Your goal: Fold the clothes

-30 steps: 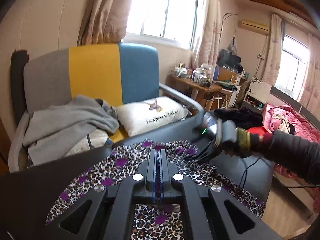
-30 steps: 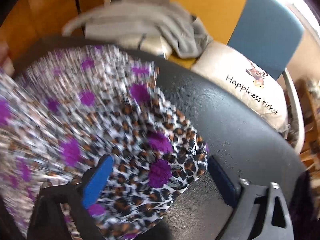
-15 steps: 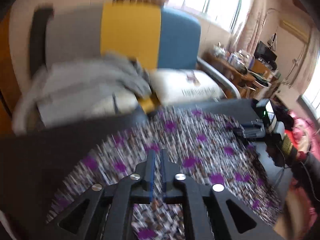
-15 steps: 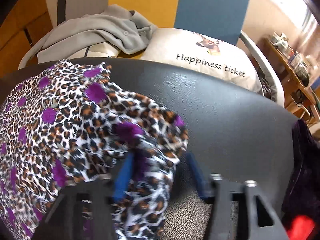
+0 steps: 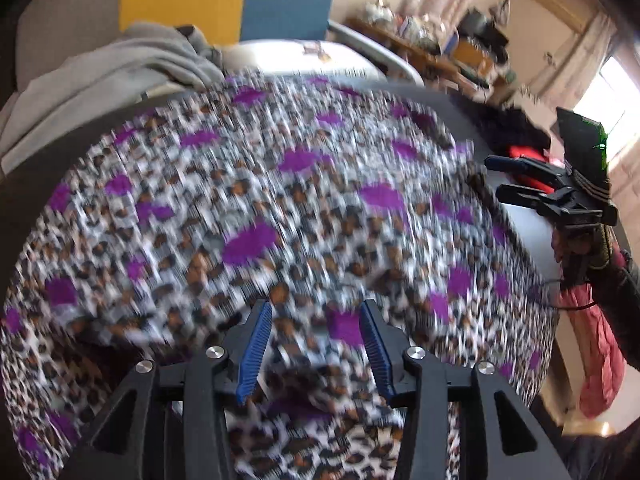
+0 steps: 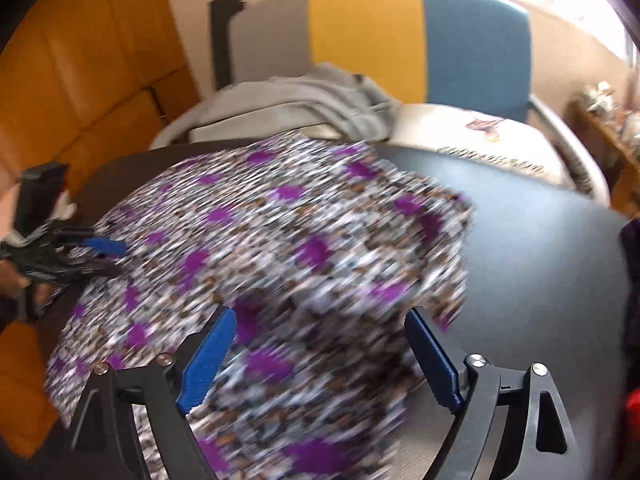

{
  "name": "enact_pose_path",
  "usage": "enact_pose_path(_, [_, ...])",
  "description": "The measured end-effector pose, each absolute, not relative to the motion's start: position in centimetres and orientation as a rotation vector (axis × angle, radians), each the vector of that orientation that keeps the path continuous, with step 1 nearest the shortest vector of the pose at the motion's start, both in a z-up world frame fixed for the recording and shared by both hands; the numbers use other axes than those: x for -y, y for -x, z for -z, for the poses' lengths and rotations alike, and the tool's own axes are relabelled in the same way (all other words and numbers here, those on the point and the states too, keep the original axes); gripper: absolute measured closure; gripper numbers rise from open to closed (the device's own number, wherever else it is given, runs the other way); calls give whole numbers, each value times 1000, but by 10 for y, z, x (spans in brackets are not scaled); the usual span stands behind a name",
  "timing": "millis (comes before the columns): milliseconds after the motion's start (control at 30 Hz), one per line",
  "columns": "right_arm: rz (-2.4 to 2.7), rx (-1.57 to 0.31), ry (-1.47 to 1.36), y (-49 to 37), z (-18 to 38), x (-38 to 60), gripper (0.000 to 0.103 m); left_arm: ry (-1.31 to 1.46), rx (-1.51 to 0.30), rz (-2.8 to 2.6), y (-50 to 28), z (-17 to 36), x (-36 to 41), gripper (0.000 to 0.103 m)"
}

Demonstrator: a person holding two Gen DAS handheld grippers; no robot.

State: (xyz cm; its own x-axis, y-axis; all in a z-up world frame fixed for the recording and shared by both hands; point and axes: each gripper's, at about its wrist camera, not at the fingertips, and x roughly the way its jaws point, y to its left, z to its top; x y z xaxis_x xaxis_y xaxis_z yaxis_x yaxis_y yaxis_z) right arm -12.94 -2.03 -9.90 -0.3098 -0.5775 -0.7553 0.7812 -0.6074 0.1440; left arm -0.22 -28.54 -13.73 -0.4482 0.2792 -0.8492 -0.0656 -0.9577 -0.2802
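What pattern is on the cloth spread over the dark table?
Leopard print with purple blotches on the cloth, blurred but clearest in the left wrist view.

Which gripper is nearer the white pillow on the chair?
Right. The right gripper hovers open over the leopard-print garment on the side toward the white pillow. The left gripper, also open, is at the garment's far edge, by the grey garment.

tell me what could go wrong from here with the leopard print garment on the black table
1. Both the left gripper and the right gripper have just been opening, pads off the cloth, so the leopard print garment may settle bunched.
2. Its near edge looks rumpled; folding now could lock in creases.
3. The gray garment lies just past the black table and could get snagged.
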Motion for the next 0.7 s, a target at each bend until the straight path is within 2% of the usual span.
enact_pose_path(67, [1983,-320,-1025,109,111,21,12,1523,262,-2510,-5,140,278,60])
enact_pose_path(100, [1981,-326,-1038,101,119,20,12,1516,220,-2537,-10,141,273,73])
enact_pose_path(167, [1978,-325,-1078,89,134,12,11,1528,167,-2587,-17,143,268,87])
enact_pose_path(267, [1989,-344,-1060,70,144,-1,3,1511,280,-2607,-30,147,283,94])
enact_pose_path(300, [1991,-348,-1050,64,145,-5,0,1508,301,-2610,-34,147,288,94])
enact_pose_path(400, [1958,-327,-1030,53,144,-17,0,1524,416,-2570,-43,144,298,94])
enact_pose_path(700, [1900,-156,-1078,85,128,-38,1,1335,469,-2589,-13,89,315,94])
